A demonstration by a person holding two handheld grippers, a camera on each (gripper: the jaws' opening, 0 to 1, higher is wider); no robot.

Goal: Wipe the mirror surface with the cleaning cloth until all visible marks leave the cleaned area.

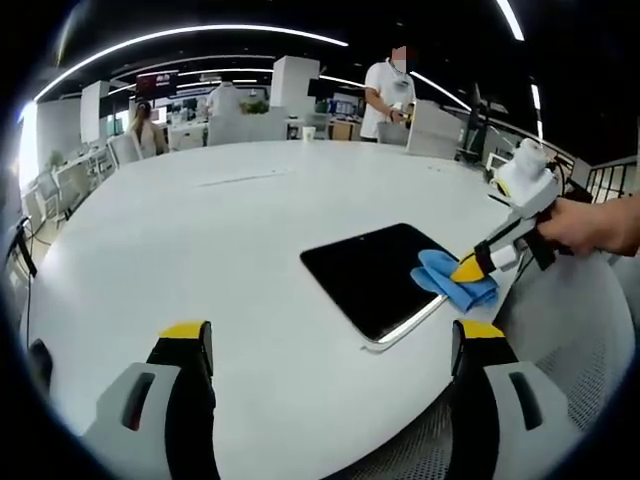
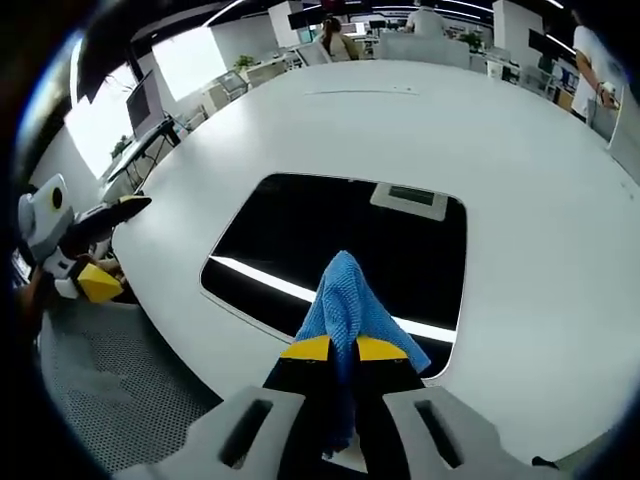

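The right gripper (image 2: 343,348) is clamping the blue cleaning cloth (image 2: 347,297) between its closed jaws and pressing it onto the near edge of the dark mirror (image 2: 340,235). The mirror is lying flat near the right edge of the white table (image 1: 230,260). The left gripper (image 1: 335,335) is hovering over the table with jaws spread wide, empty. No readable writing is showing anywhere.

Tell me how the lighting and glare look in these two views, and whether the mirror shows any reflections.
Left gripper view: the mirror reads almost black, with a bright glint along its near edge by the blue cloth; fisheye curves the white table. Right gripper view: the mirror reflects a ceiling light strip and a panel; bright windows wash out at upper left; the right gripper grips the cloth.
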